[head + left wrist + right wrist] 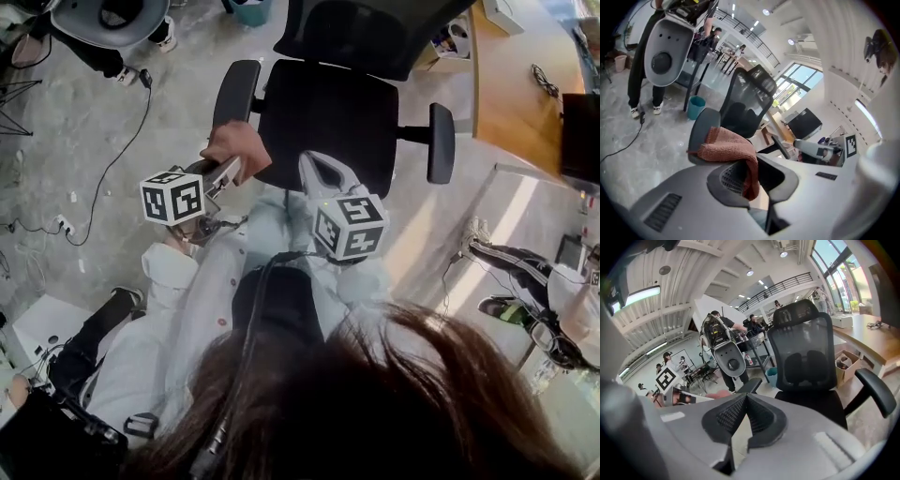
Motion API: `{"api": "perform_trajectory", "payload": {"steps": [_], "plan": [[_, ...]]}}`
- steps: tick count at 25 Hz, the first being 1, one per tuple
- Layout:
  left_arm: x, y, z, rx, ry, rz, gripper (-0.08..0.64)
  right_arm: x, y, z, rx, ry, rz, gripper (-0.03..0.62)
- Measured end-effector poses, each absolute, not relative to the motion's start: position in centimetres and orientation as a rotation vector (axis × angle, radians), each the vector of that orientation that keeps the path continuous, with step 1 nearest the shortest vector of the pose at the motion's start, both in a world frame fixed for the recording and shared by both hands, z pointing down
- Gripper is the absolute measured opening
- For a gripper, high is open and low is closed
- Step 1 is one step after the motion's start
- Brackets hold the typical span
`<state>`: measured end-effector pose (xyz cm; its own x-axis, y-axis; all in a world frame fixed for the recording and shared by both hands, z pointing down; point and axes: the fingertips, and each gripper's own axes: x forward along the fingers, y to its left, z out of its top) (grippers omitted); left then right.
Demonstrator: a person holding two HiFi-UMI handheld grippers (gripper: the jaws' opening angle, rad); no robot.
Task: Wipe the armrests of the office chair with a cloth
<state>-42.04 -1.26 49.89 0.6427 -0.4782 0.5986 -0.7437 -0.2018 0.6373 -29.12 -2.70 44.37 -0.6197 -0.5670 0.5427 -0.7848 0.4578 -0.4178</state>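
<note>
Near 1 of 2 armrests: 1 cloth.

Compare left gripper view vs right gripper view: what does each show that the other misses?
Left gripper view only: the left gripper shut on the reddish cloth, whose free end lies over the armrest on the person's left.
Right gripper view only: the right gripper shut with nothing between its jaws, and an open cardboard box under the wooden desk.
Both: the office chair's mesh backrest, that same armrest, and the teal bin behind it.
</note>
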Motion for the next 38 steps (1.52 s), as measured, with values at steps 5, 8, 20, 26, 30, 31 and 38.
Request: {"api": "perform_trajectory", "payload": {"steps": [5,8,20,26,30,31,38], "plan": [[-38.0,-4.6,44.5,2.037,-0.885,0.302,0.043,-25.3,-2.7,43.8,1.354,-2.331,0.966,0.002],[-34.9,-6.6,42.5,2.134,-0.817,0.315,0.043,-21.9,-2.4,43.6,1.458,-2.300,0.951,0.002],[-22.7,-10.5,41.0,2.205,-0.823,0.313,0.043,-4.9,-3.7,44.3,1.674,-2.220,0.962,0.002],[-12.7,-9.2,40.9,2.167,-0.902,0.279,0.043,3.6,-3.8,43.5,1.504,-2.310,0.912,0.002],[-5.3,-8.4,41.3,2.107,-0.960,0.252,0.043,9.9,-3.9,42.7,1.360,-2.355,0.882,0.002],[-3.6,-8.2,41.4,2.093,-0.977,0.247,0.043,11.3,-3.8,42.6,1.329,-2.363,0.878,0.002],[6.1,-10.1,42.2,2.071,-0.950,0.273,0.043,21.0,-2.8,43.9,1.307,-2.333,0.926,0.002]]}}
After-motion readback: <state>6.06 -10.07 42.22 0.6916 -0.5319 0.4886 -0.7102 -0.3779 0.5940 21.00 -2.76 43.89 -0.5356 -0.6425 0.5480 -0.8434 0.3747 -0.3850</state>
